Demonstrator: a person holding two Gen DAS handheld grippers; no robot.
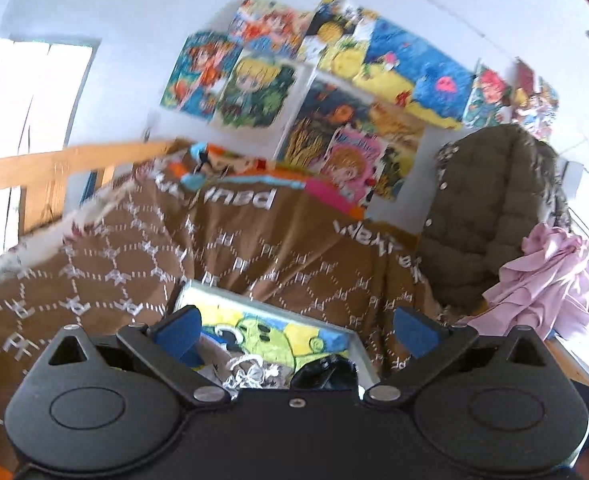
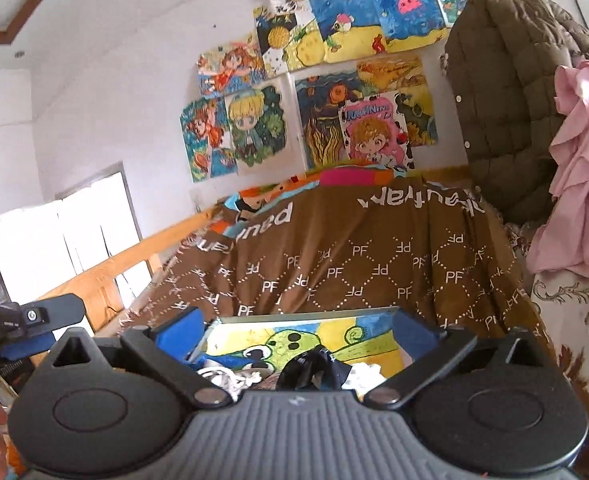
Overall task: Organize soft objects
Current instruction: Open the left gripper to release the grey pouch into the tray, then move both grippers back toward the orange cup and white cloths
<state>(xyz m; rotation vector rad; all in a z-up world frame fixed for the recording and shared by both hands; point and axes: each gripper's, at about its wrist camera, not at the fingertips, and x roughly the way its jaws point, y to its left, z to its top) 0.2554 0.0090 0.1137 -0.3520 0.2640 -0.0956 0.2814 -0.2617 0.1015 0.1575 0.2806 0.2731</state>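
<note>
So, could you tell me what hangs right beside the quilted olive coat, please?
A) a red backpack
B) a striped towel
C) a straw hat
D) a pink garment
D: a pink garment hangs against the right side of the coat, and the left wrist view shows the same pairing.

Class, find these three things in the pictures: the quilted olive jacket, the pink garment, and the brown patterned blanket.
Quilted olive jacket (image 2: 506,120), right wrist view, on its quilted front.
Pink garment (image 2: 578,184), right wrist view, on its hanging folds.
Brown patterned blanket (image 1: 142,264), left wrist view, on its patterned top.
</note>
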